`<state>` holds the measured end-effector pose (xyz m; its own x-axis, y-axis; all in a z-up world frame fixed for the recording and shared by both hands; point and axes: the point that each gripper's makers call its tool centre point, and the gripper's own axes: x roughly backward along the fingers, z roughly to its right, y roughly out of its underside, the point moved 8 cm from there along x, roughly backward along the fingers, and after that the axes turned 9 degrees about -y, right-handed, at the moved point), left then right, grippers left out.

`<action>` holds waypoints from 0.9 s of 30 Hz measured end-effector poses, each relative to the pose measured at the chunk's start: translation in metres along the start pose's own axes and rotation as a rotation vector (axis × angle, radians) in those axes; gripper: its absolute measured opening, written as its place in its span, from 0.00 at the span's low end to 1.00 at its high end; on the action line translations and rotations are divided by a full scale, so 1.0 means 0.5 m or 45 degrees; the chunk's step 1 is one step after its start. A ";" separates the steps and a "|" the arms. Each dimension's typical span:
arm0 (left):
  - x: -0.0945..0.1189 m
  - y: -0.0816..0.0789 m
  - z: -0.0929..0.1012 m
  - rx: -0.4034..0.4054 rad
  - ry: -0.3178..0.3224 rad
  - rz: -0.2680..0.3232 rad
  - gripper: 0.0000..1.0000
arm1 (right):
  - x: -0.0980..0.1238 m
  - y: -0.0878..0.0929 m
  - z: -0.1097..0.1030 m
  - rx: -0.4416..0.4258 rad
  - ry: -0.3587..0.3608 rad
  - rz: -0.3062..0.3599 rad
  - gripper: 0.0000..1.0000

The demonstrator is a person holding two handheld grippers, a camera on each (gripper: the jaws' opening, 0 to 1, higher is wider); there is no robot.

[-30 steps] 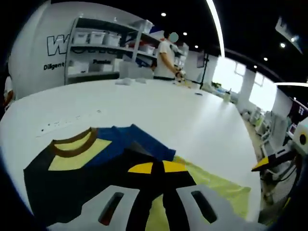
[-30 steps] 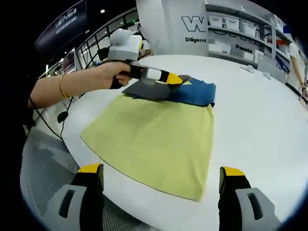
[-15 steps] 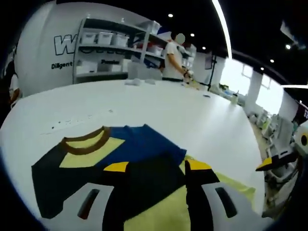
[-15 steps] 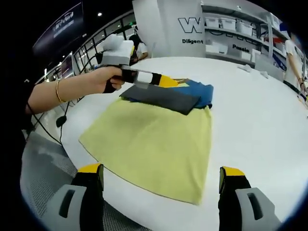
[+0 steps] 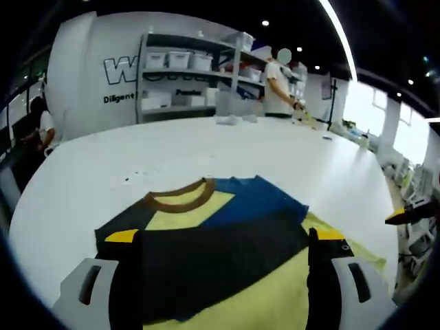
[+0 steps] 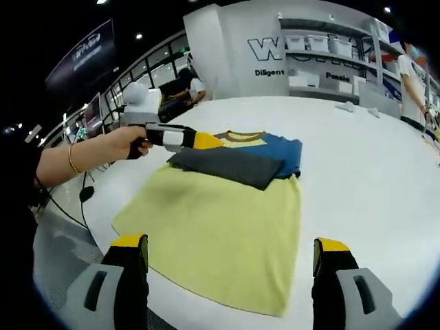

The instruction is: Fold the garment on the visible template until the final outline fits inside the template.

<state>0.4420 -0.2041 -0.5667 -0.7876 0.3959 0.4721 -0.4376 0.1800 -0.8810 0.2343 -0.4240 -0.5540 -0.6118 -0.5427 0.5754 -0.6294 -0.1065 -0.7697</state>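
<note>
A folded shirt in black, blue and yellow with a brown collar lies flat on the white table. Its near part rests on the far end of a yellow-green template mat. In the right gripper view the shirt shows a dark flap on top. My left gripper is open, its jaws wide apart just short of the shirt and holding nothing. A hand holds that left gripper at the shirt's left side. My right gripper is open over the mat's near edge, empty.
The table's curved edge drops to a grey floor with a cable. Shelves with white bins stand behind the table, and a person stands at its far side. Small items lie on the far table.
My left gripper was shut on the shirt's dark flap, then opened, let it go and drew back. The flap now lies flat on the shirt. My right gripper stayed open and barely moved.
</note>
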 end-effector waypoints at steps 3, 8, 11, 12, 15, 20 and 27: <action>0.009 0.006 -0.023 -0.001 -0.037 -0.010 0.98 | -0.009 0.001 -0.003 0.001 -0.006 -0.004 0.99; 0.023 0.019 -0.067 0.042 -0.099 -0.041 0.91 | -0.018 0.010 -0.009 -0.005 -0.017 -0.011 0.99; 0.033 0.031 -0.104 0.103 -0.126 -0.055 0.85 | -0.021 0.017 -0.013 -0.012 -0.023 -0.020 0.99; 0.035 0.035 -0.114 0.113 -0.141 -0.055 0.84 | -0.022 0.019 -0.014 -0.013 -0.025 -0.024 0.99; 0.047 0.053 -0.145 0.086 -0.177 -0.086 0.78 | -0.023 0.024 -0.014 -0.015 -0.029 -0.032 0.99; 0.059 0.071 -0.179 0.102 -0.231 -0.065 0.65 | -0.027 0.027 -0.016 -0.018 -0.032 -0.046 0.99; 0.066 0.107 -0.194 0.087 -0.233 -0.121 0.48 | -0.030 0.027 -0.018 -0.010 -0.034 -0.051 0.99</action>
<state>0.4346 -0.0940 -0.6013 -0.8044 0.2090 0.5561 -0.5369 0.1446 -0.8311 0.2306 -0.4096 -0.5706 -0.5730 -0.5603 0.5981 -0.6569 -0.1224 -0.7440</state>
